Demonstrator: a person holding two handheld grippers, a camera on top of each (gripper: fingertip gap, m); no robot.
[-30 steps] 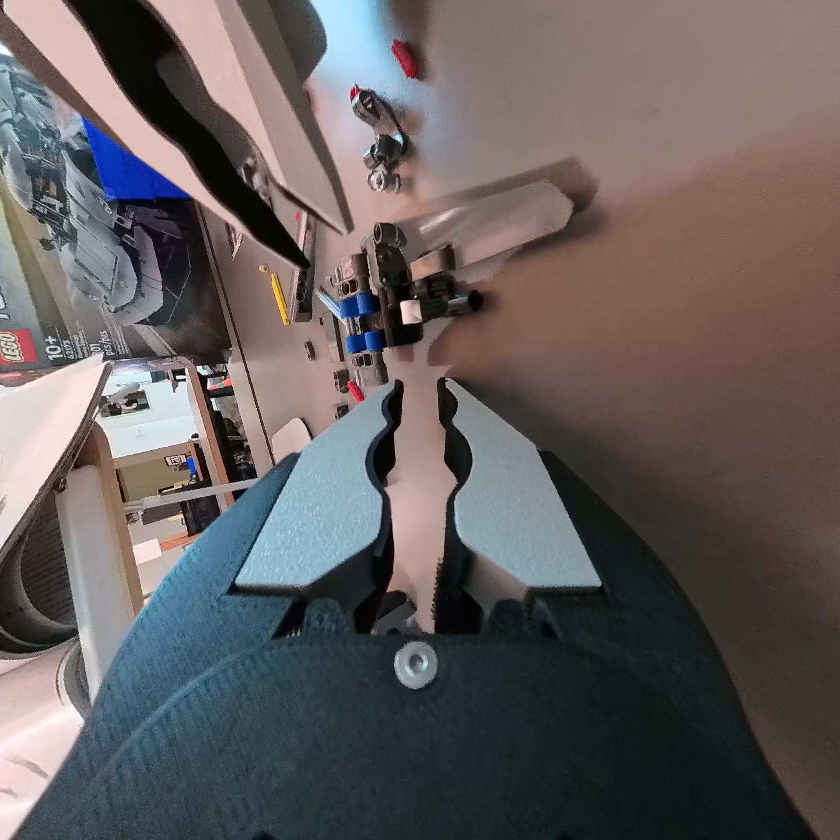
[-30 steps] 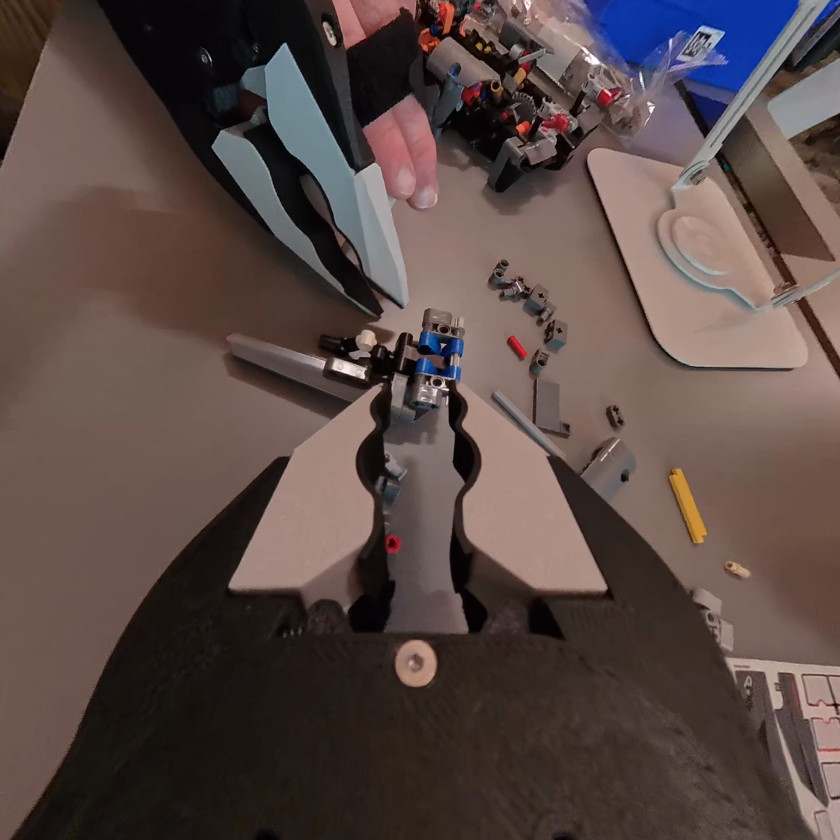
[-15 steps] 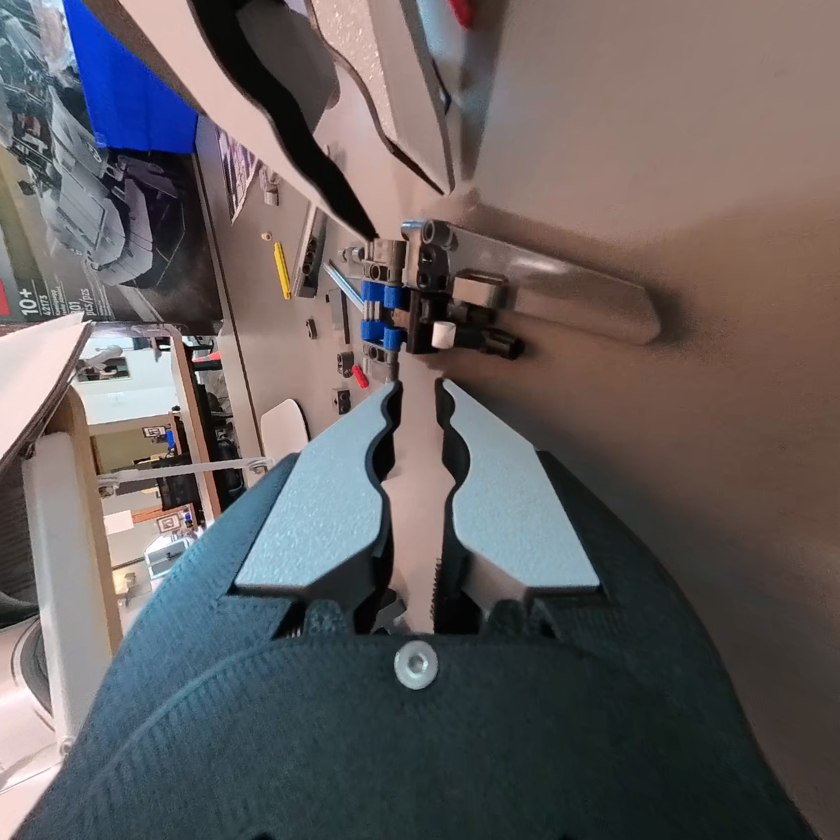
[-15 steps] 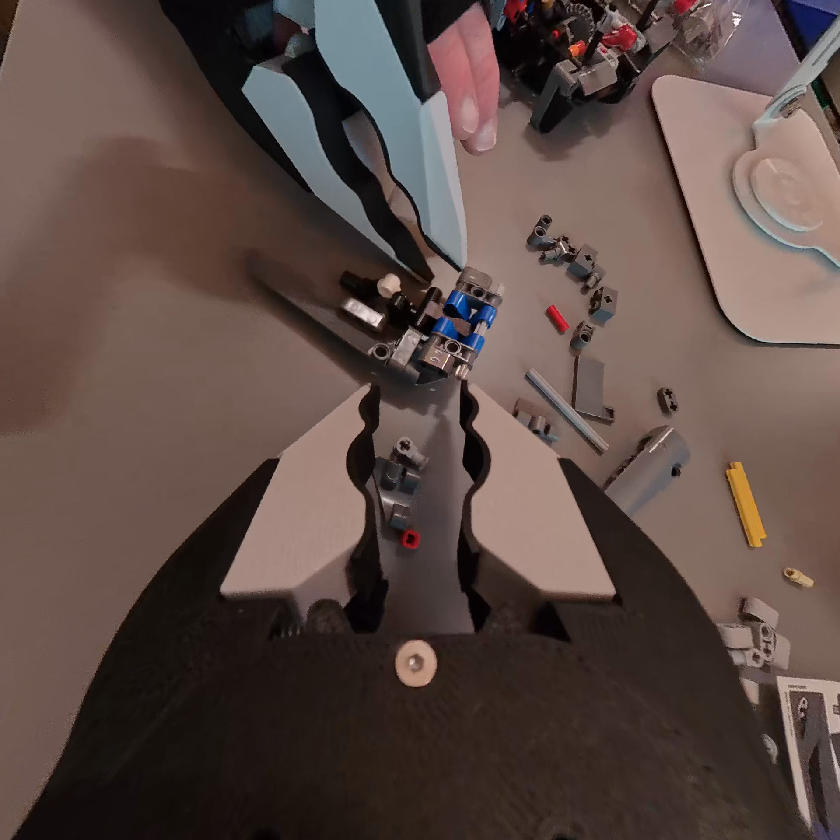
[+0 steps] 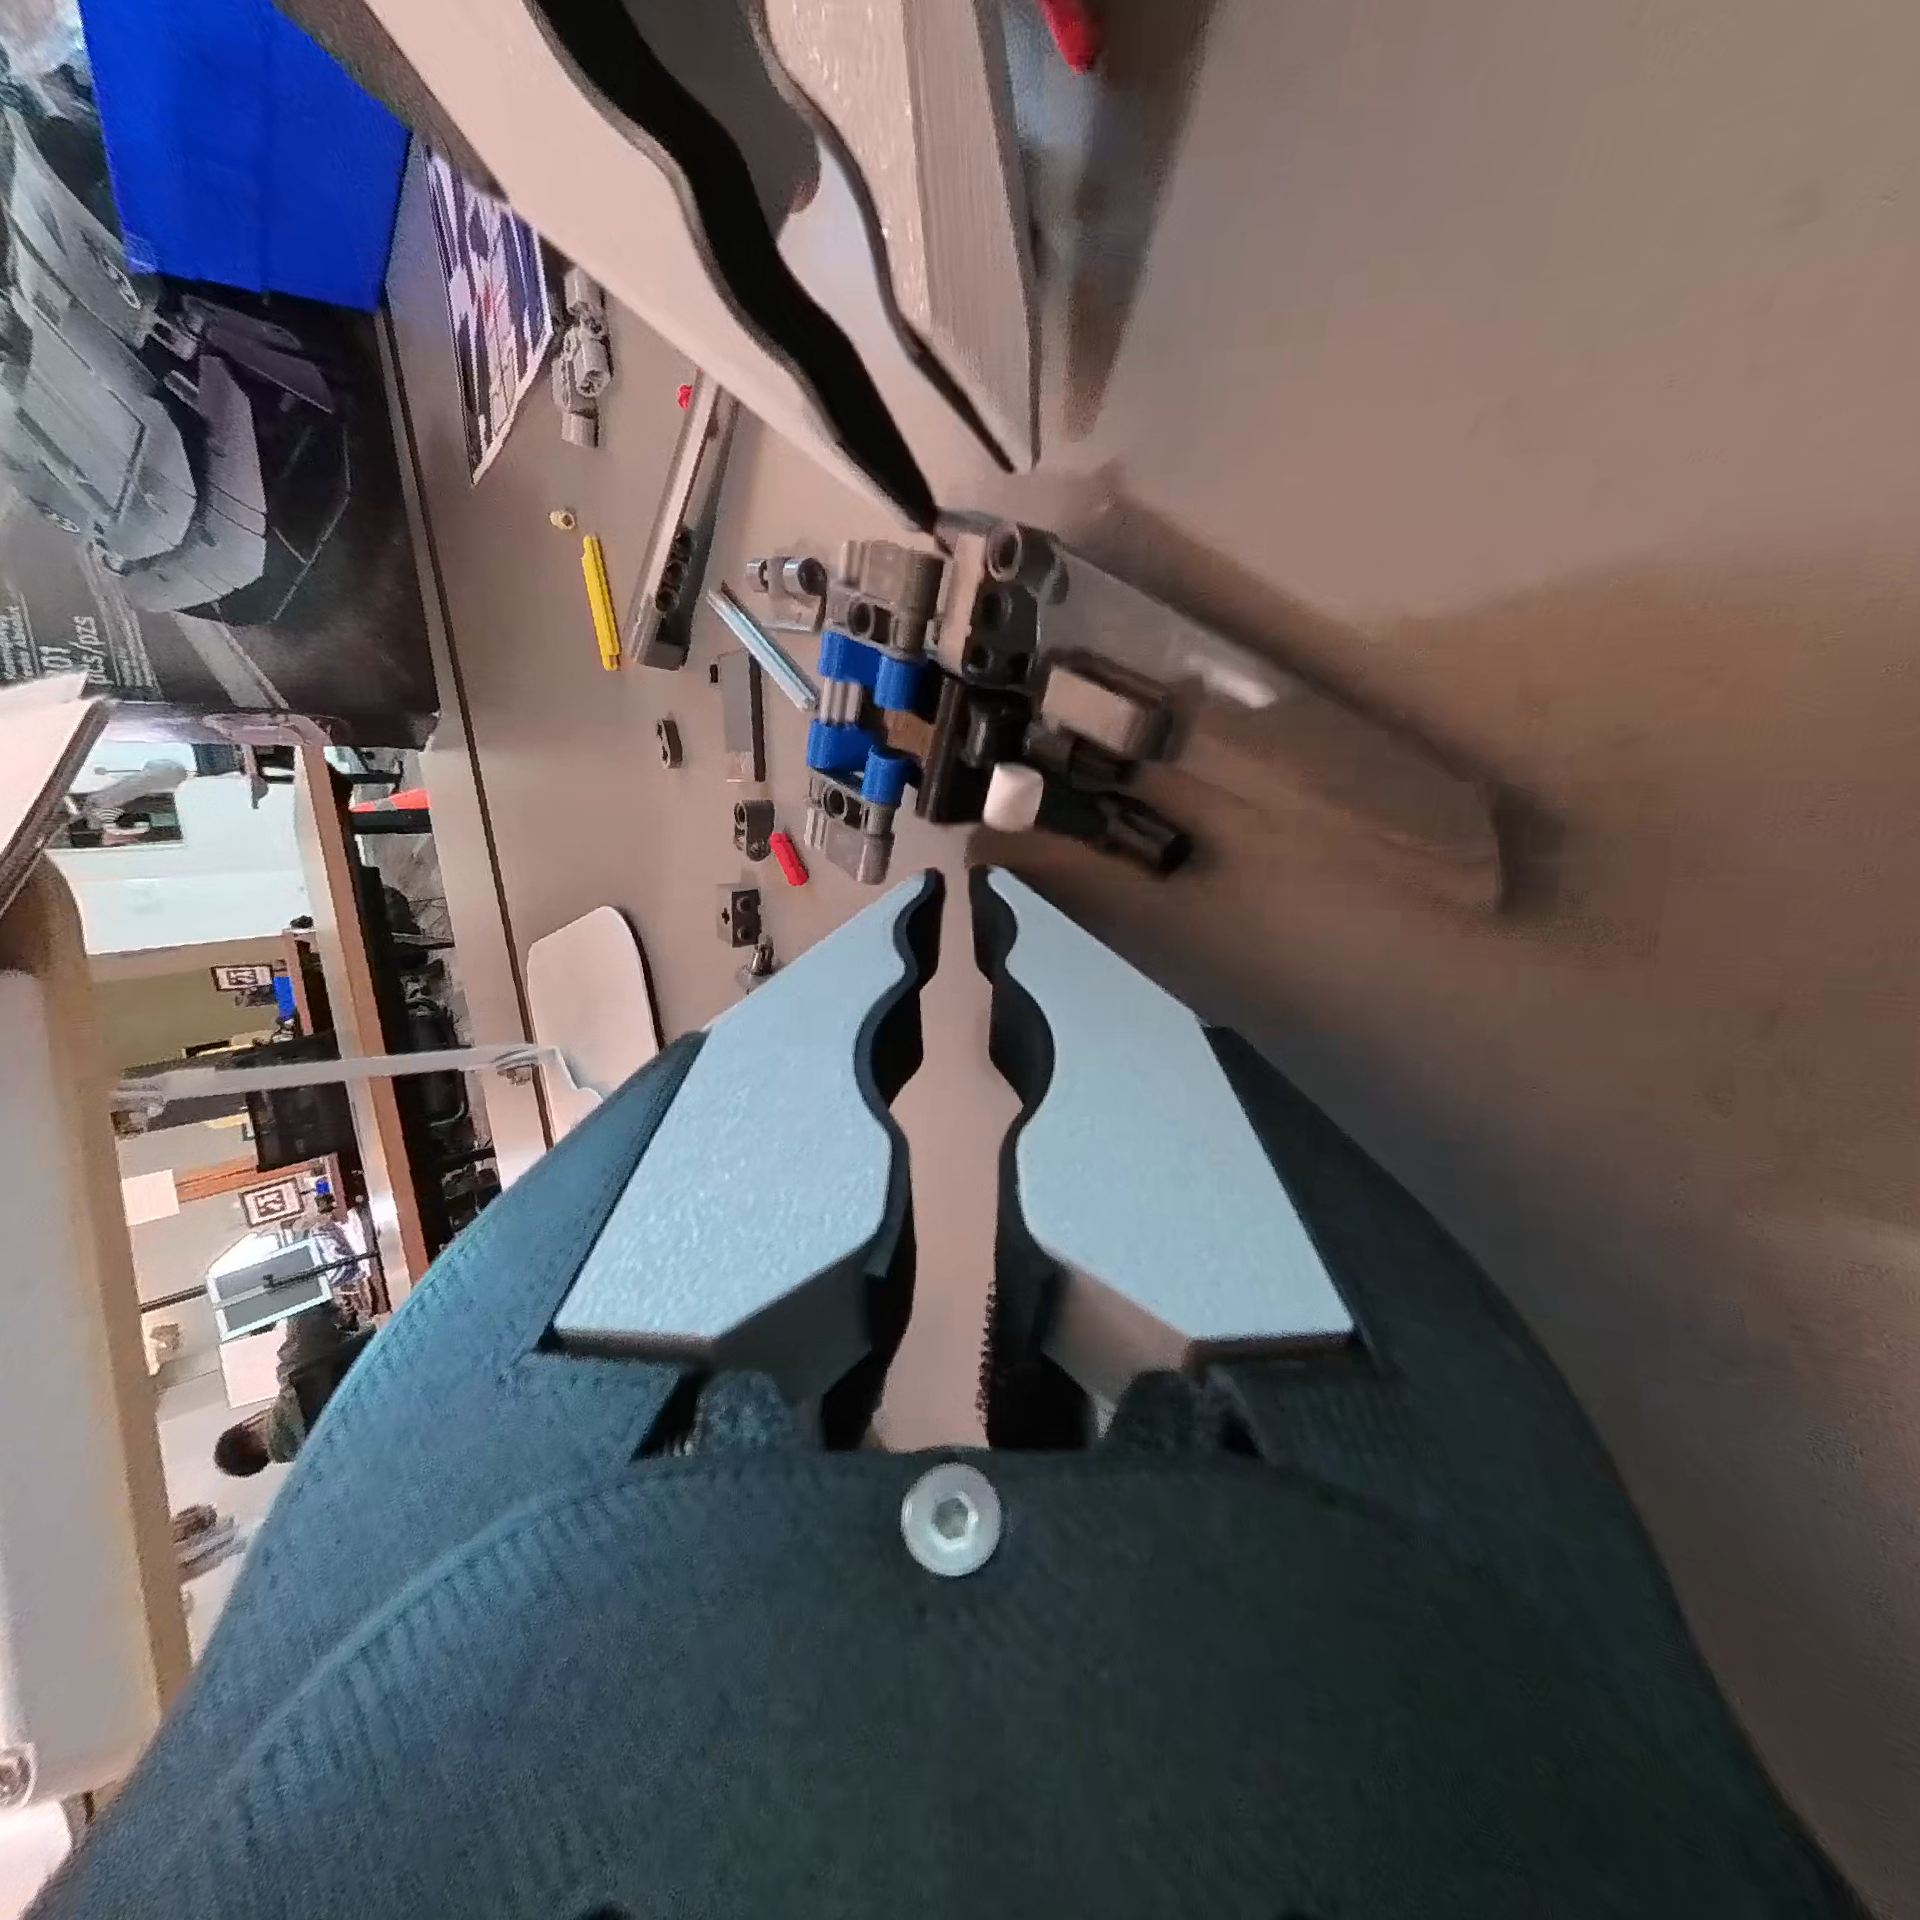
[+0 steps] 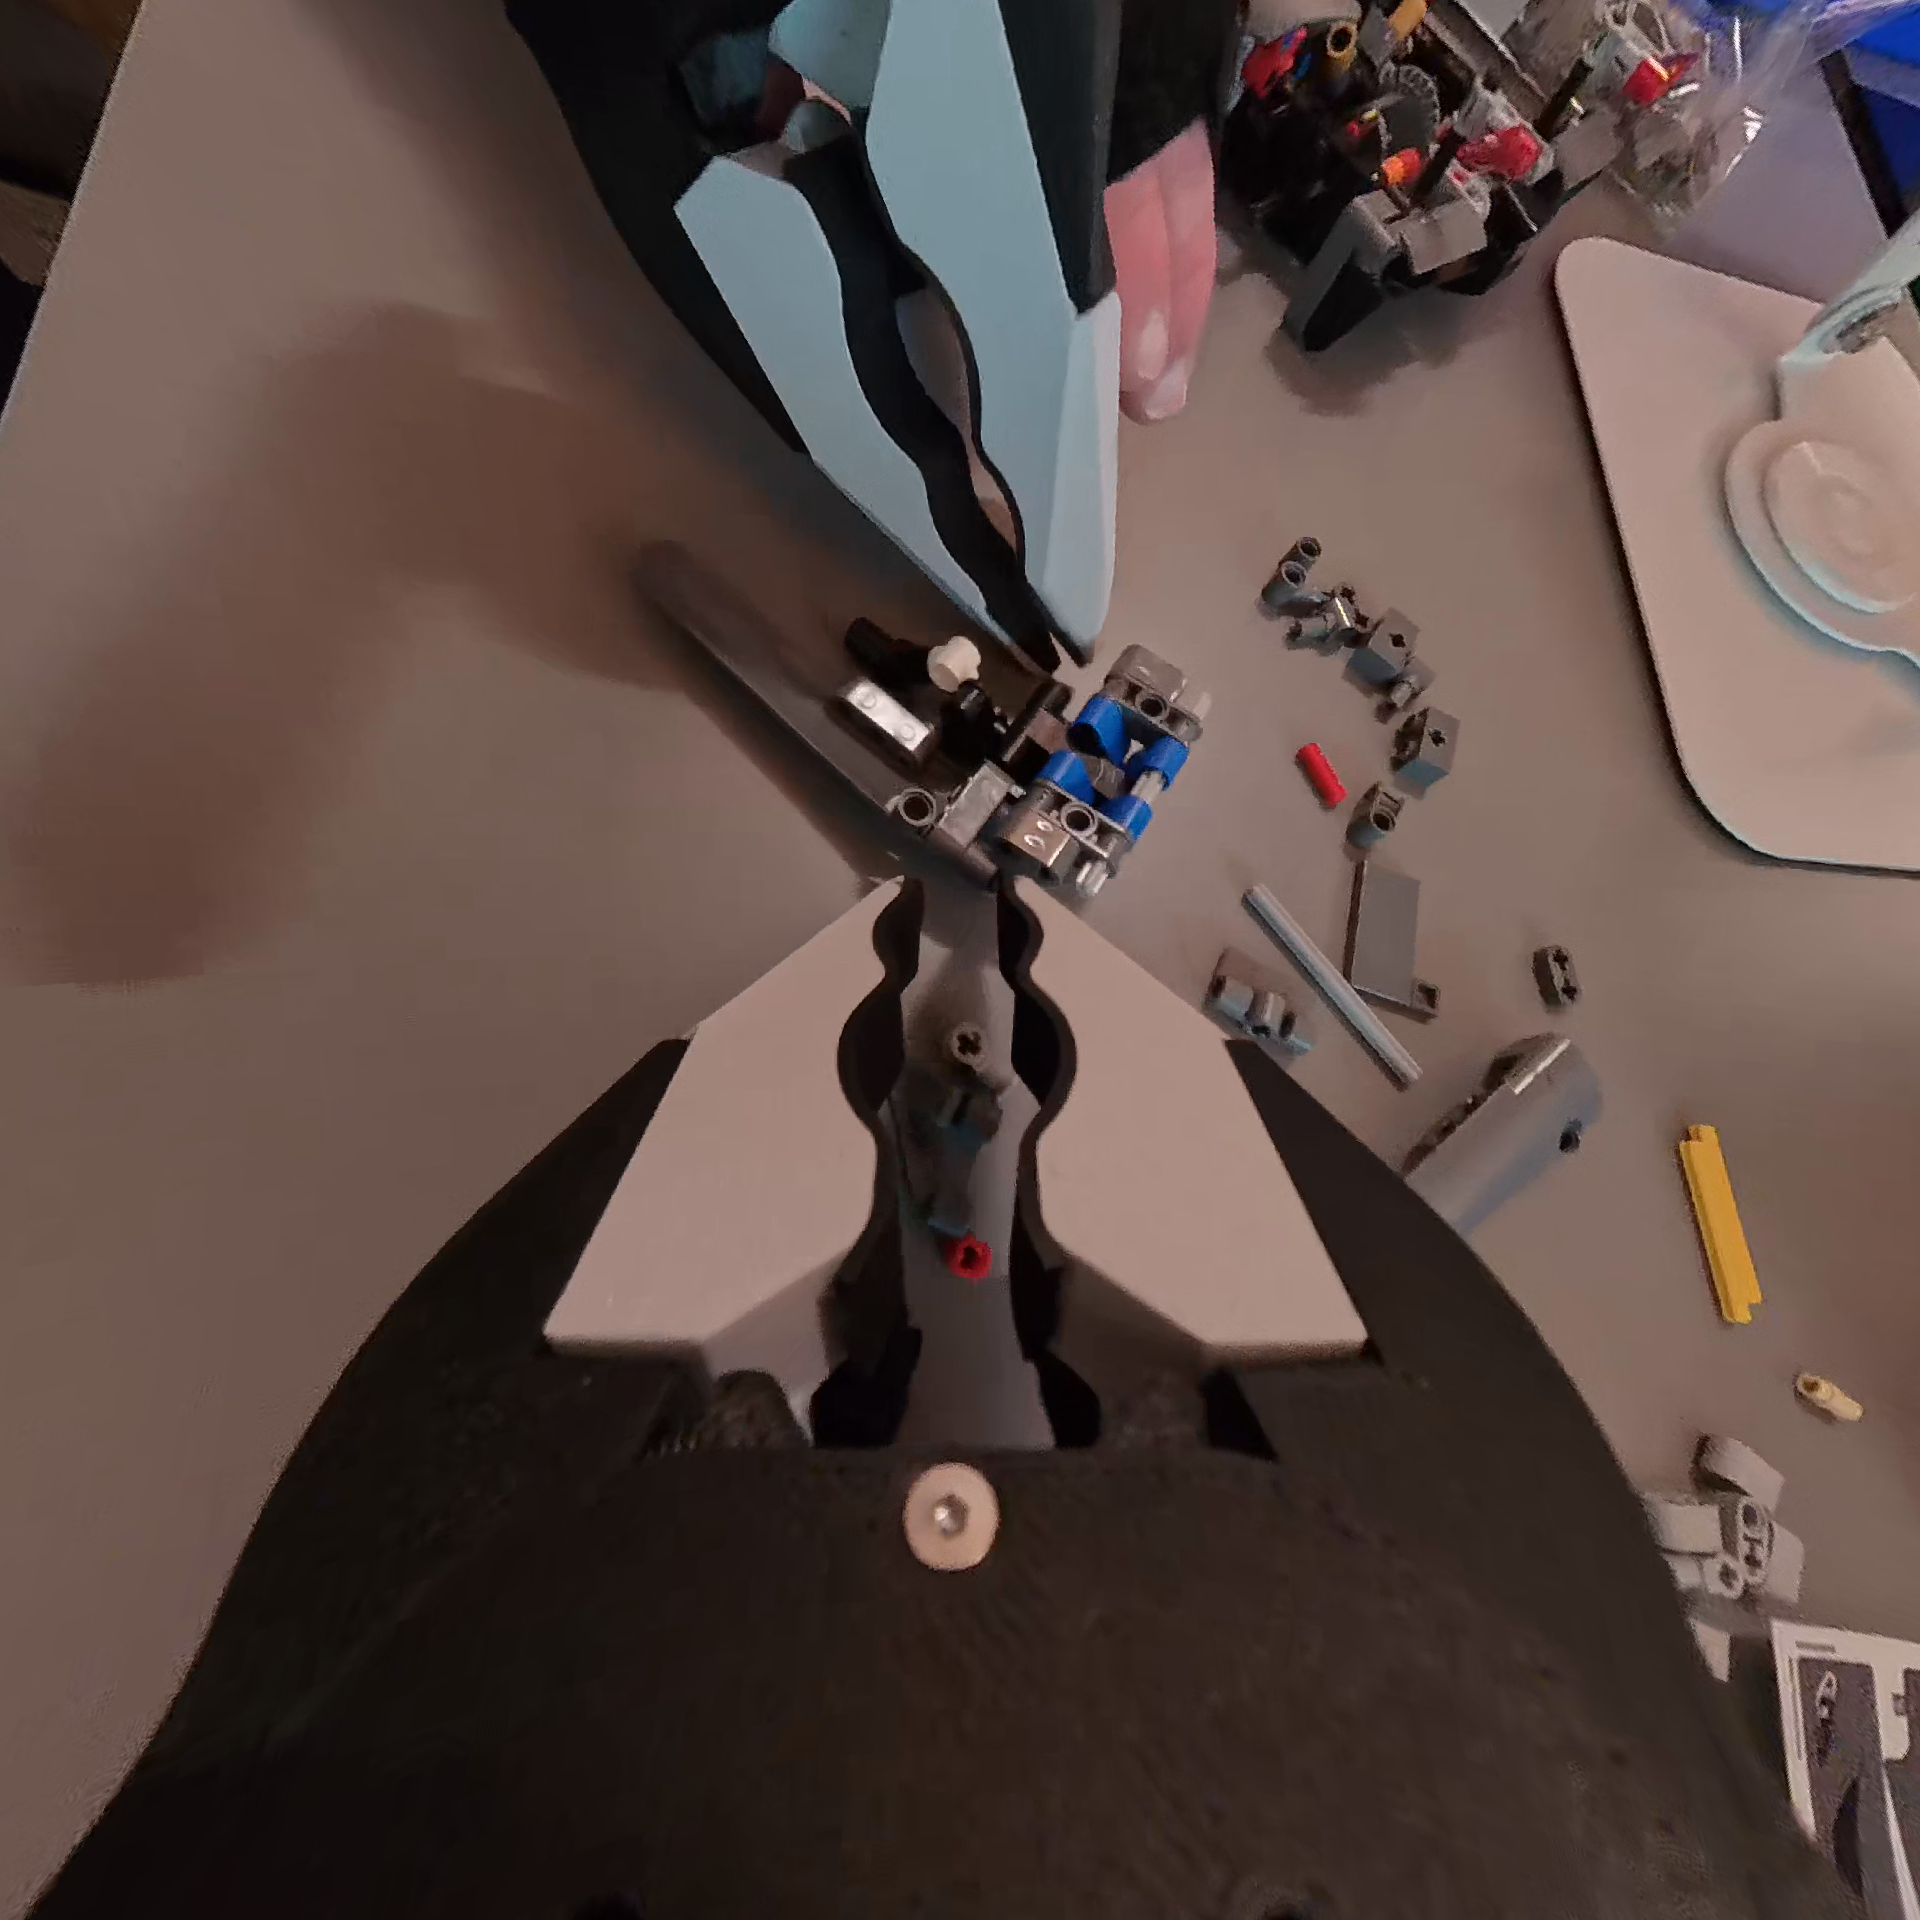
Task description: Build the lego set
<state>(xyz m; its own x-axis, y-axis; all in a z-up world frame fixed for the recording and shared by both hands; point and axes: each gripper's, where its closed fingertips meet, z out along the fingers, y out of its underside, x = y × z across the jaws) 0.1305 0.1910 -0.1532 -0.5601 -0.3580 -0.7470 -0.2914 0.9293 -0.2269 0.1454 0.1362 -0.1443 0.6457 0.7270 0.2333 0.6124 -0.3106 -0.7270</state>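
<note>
The lego assembly (image 6: 1039, 769), blue connectors and grey and black beams on a long grey panel, lies on the brown table (image 6: 416, 1039). My right gripper (image 6: 951, 883) has closed to a narrow gap on the near end of the panel. My left gripper (image 5: 954, 883) is nearly shut and empty, its tips just short of the assembly (image 5: 935, 717) on the opposite side. The left gripper also shows in the right wrist view (image 6: 1049, 649), tips at the assembly's far edge. The right gripper shows in the left wrist view (image 5: 935, 499).
Loose parts lie to the right of the assembly: a red pin (image 6: 1322, 774), a grey axle (image 6: 1330, 982), a grey curved panel (image 6: 1507, 1132), a yellow bar (image 6: 1720, 1226). A larger built model (image 6: 1434, 156) and a white stand base (image 6: 1714, 582) lie beyond. The set's box (image 5: 208, 468) stands at the table's edge. My hands' fingertips stand some 6 cm from each other.
Both grippers have moved in on the assembly from opposite sides. Both jaws have narrowed. The assembly has turned on the table.
</note>
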